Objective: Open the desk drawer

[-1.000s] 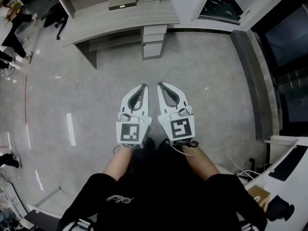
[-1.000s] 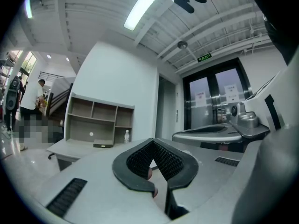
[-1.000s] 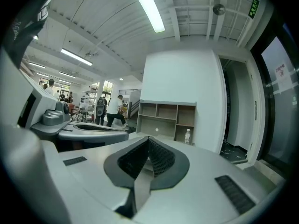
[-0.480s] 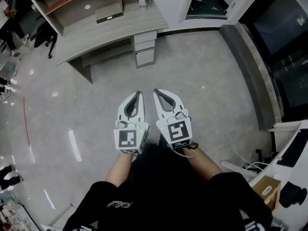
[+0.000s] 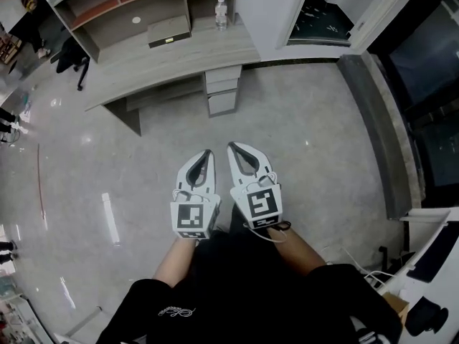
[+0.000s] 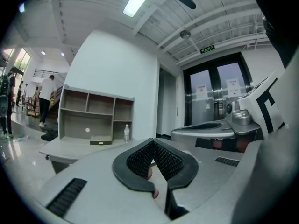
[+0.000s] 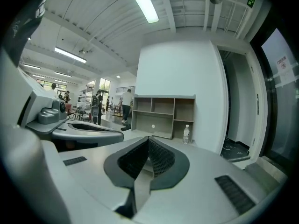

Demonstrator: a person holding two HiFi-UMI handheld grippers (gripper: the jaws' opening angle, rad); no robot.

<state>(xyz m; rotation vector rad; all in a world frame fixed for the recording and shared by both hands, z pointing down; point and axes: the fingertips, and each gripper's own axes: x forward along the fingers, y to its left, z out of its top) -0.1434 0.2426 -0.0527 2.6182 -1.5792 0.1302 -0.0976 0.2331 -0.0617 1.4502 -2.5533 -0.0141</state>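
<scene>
A grey desk (image 5: 172, 57) stands at the far side of the floor, with a stack of closed drawers (image 5: 223, 91) under its right end. Both grippers hang side by side over bare floor, well short of the desk. My left gripper (image 5: 208, 152) is shut with nothing in it, its tips meeting. My right gripper (image 5: 232, 147) is shut too and holds nothing. In the left gripper view the desk (image 6: 63, 148) shows beyond the shut jaws. In the right gripper view the shelf unit (image 7: 161, 115) shows ahead.
On the desk sit a shelf unit (image 5: 136, 6), a flat dark box (image 5: 169, 31) and a water bottle (image 5: 221, 12). A white pillar (image 5: 272, 6) rises right of the desk. A raised grey kerb (image 5: 376, 127) runs along the right. People stand far left.
The view has shifted so the desk sits a little lower and nearer in the head view. Both grippers stayed side by side and shut, moving forward toward the desk.
</scene>
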